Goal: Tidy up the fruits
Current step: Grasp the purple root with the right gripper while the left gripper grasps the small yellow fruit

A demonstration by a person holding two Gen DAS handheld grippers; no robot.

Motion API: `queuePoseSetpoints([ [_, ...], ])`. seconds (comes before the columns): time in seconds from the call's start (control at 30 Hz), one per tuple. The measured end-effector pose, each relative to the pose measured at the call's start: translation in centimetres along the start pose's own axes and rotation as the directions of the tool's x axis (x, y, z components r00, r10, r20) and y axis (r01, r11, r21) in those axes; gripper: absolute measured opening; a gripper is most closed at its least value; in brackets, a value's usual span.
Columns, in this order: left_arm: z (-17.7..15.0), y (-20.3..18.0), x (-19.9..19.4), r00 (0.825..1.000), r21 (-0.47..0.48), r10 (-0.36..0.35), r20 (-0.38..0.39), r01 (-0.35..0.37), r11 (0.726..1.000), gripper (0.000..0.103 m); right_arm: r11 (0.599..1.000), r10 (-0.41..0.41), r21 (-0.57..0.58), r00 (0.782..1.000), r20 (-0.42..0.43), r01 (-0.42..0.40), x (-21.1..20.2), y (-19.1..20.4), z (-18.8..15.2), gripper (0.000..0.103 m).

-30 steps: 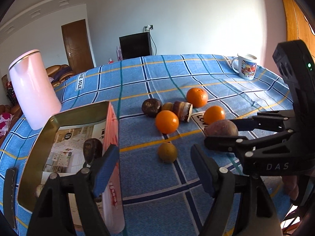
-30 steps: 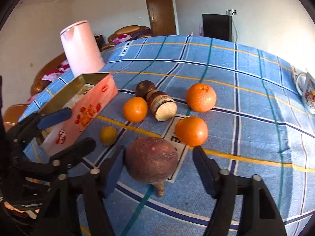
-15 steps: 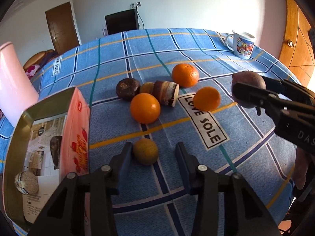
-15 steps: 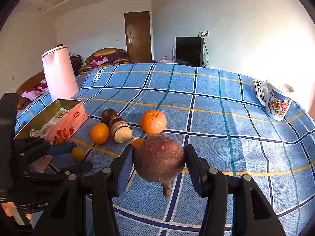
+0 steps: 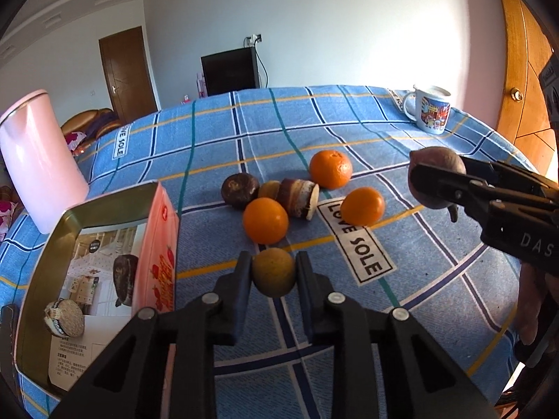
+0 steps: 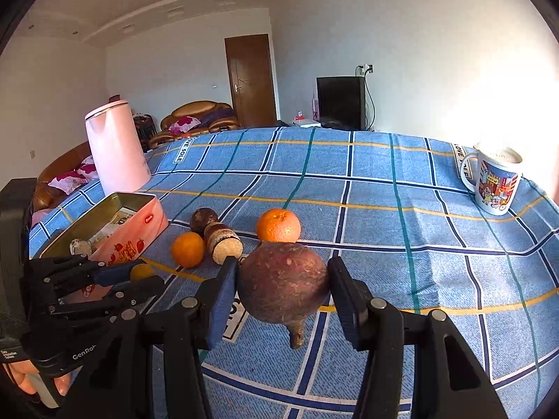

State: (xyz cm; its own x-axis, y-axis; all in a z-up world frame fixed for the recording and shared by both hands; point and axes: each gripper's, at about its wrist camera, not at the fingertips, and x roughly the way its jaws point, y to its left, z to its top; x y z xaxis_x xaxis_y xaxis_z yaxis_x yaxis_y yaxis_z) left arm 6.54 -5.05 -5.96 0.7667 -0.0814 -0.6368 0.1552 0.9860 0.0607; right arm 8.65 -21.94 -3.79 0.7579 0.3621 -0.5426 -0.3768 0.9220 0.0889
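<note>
My left gripper [image 5: 273, 272] is shut on a small yellow-brown fruit [image 5: 273, 276] resting on the blue checked cloth [image 5: 401, 296]. My right gripper [image 6: 283, 286] is shut on a round purple-brown beet [image 6: 283, 285] and holds it above the cloth; the beet also shows in the left wrist view [image 5: 436, 171]. Three oranges [image 5: 265, 220] [image 5: 362, 206] [image 5: 330, 169], a dark round fruit [image 5: 239, 190] and a cut brown root piece [image 5: 300, 197] lie in a cluster. An open pink tin [image 5: 159, 244] at the left holds a dark fruit [image 5: 124, 276] and a pale cut piece [image 5: 64, 317].
A pink kettle [image 5: 38, 160] stands behind the tin at the far left. A printed mug [image 5: 431, 108] stands at the far right corner. The table edge runs close on the right. A sofa, a door and a black cabinet lie beyond.
My left gripper moved forward and closed on the small yellow-brown fruit. My right gripper lifted the beet higher above the cloth.
</note>
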Motion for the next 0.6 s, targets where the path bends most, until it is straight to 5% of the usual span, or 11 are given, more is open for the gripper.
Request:
queuePoseSetpoints([
  [0.6,-0.3,0.8,-3.0,0.984,-0.059,0.042,0.171,-0.033,0.998,0.027,1.0,0.004,-0.008,0.984,0.178,-0.003,-3.3,0.2,-0.3,0.054],
])
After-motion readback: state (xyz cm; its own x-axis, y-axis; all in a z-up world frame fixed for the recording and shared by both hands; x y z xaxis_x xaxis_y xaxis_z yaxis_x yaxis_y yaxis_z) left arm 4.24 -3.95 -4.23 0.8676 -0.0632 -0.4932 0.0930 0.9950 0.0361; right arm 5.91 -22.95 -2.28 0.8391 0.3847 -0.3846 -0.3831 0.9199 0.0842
